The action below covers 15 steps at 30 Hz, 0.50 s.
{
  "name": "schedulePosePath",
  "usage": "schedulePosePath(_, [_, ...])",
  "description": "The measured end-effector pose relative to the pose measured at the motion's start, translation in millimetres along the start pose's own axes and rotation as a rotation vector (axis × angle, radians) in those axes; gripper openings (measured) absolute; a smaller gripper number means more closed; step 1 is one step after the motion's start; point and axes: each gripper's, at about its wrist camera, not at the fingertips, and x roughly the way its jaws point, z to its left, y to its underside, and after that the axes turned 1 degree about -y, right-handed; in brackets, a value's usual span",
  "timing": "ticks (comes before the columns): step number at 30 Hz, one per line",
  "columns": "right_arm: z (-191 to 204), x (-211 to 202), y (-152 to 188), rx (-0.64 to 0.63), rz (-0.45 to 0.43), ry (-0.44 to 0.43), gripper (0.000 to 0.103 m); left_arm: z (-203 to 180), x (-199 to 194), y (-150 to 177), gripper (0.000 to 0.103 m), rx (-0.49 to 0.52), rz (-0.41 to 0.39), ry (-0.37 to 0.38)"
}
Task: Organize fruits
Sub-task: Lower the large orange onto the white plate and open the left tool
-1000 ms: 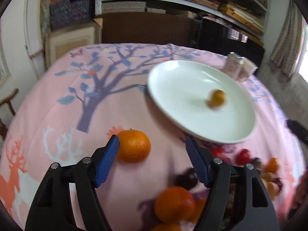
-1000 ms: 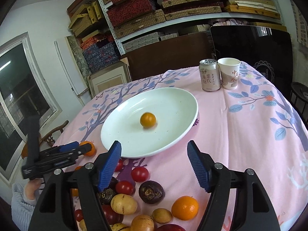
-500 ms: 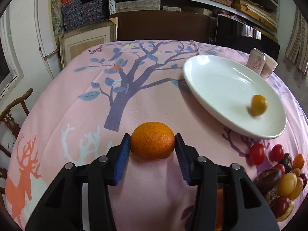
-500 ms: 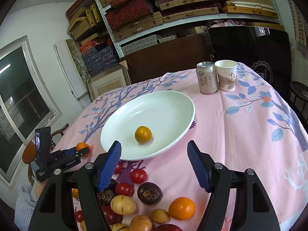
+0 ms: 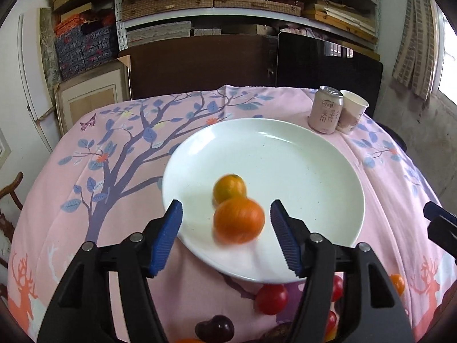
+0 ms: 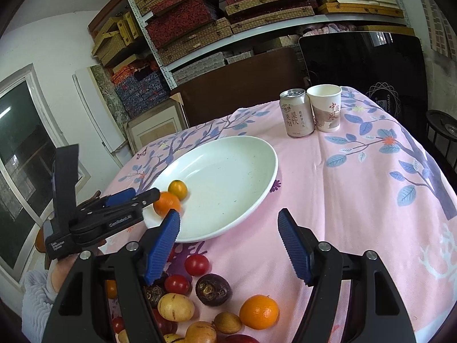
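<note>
Left gripper [image 5: 227,234] over the near rim of the plate [image 5: 314,177]. Fingers [image 5: 168,237] have just been opening; they now stand well apart, holding nothing. Mandarin [image 5: 238,220] sits between them but clear of both pads: gap on each side, a bit nearer the right pad. It's motion-blurred, on the plate's near part. Whether it's resting or still in the air, can't tell.

Small orange fruit [image 5: 230,188] also on the plate, just behind the mandarin, touching or overlapping it in the left view. In the right view the two sit side by side at the plate's left edge, right at the left gripper's tips [image 6: 155,193].

Right gripper [image 6: 228,243] hangs near the plate's front edge, fingers [image 6: 162,245] wide apart and empty. The plate rim shows between the pads.

Loose fruit on the table in front of the plate, under the right gripper: orange [image 6: 258,311], dark purple fruit [image 6: 212,290], red tomatoes [image 6: 196,265], a few yellow-brown ones [image 6: 175,307].

Can [image 6: 297,114] and paper cup [image 6: 327,107] stand touching, behind the plate.

A hand [image 6: 61,268] with a grey sleeve shows under the left gripper body.
</note>
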Motion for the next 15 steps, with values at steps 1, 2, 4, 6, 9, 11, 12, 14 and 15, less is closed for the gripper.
schedulePosePath(1, [-1, 0, 0, 0.005, 0.001, -0.001, 0.072, 3, -4, 3, 0.063, -0.003, -0.003, -0.002])
schedulePosePath(2, [-2, 1, 0, 0.007, 0.004, -0.001, 0.072, 5, -8, 7, 0.063, -0.002, -0.002, -0.009])
schedulePosePath(4, [-2, 1, 2, -0.001, 0.01, 0.003, 0.072, 16, -17, 19, 0.063, -0.014, 0.001, -0.017])
schedulePosePath(6, [0, 0, 8, -0.01, 0.024, 0.01, 0.072, 28, -28, 37, 0.063, -0.031, 0.009, -0.017])
schedulePosePath(9, [2, -9, 25, -0.032, 0.044, 0.023, 0.072, 47, -48, 67, 0.072, -0.063, 0.01, -0.031])
schedulePosePath(11, [4, -18, 38, -0.053, 0.046, 0.042, 0.072, 58, -62, 84, 0.073, -0.091, 0.01, -0.041])
schedulePosePath(12, [4, -22, 45, -0.056, 0.049, 0.052, 0.072, 63, -69, 92, 0.073, -0.099, 0.007, -0.037])
schedulePosePath(14, [1, -30, 57, -0.052, 0.055, 0.062, 0.072, 67, -84, 109, 0.079, -0.112, -0.003, -0.032])
schedulePosePath(15, [-1, -34, 65, -0.049, 0.062, 0.066, 0.073, 66, -91, 118, 0.08, -0.104, -0.003, -0.033])
